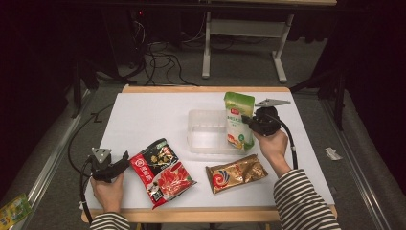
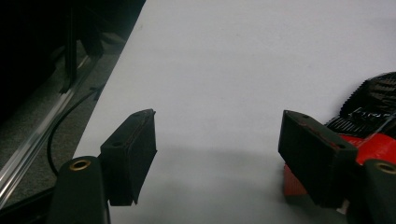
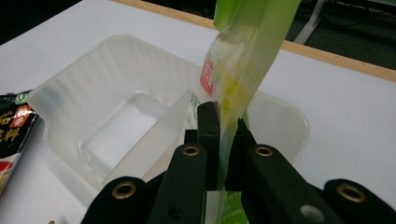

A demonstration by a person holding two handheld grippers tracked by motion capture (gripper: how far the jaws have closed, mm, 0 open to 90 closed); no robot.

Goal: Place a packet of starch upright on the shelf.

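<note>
- Right claw [image 1: 247, 120] clenched on the green snack bag [image 1: 239, 120], pinching its edge between both jaws, as seen close up in the right gripper view [image 3: 223, 140].
- Green snack bag [image 3: 243, 56] held upright, lifted off the white surface [image 1: 143, 120], hanging over the right end of the clear plastic container [image 1: 207, 132]; lower end of the bag down at the container's right rim in the high view.
- Clear plastic container [image 3: 93, 93] lying open near the middle of the surface, nothing visible inside its near half; whether the bag's bottom touches the container floor cannot be told.
- Left claw [image 1: 125, 158] released, jaws spread wide in the left gripper view [image 2: 217, 144], resting low at the front left of the surface [image 2: 224, 70], gripping nothing.
- Red and black seasoning packet [image 1: 160, 171] lying flat just right of the left claw; its edge beside the right-hand jaw in the left gripper view [image 2: 373, 116], under or against it, contact unclear.
- Same packet's corner at the left edge of the right gripper view [image 3: 11, 126].
- Gold and red snack packet [image 1: 235, 173] flat on the front of the surface, between the seasoning packet and the right forearm in a striped sleeve [image 1: 301, 201], apart from the container.
</note>
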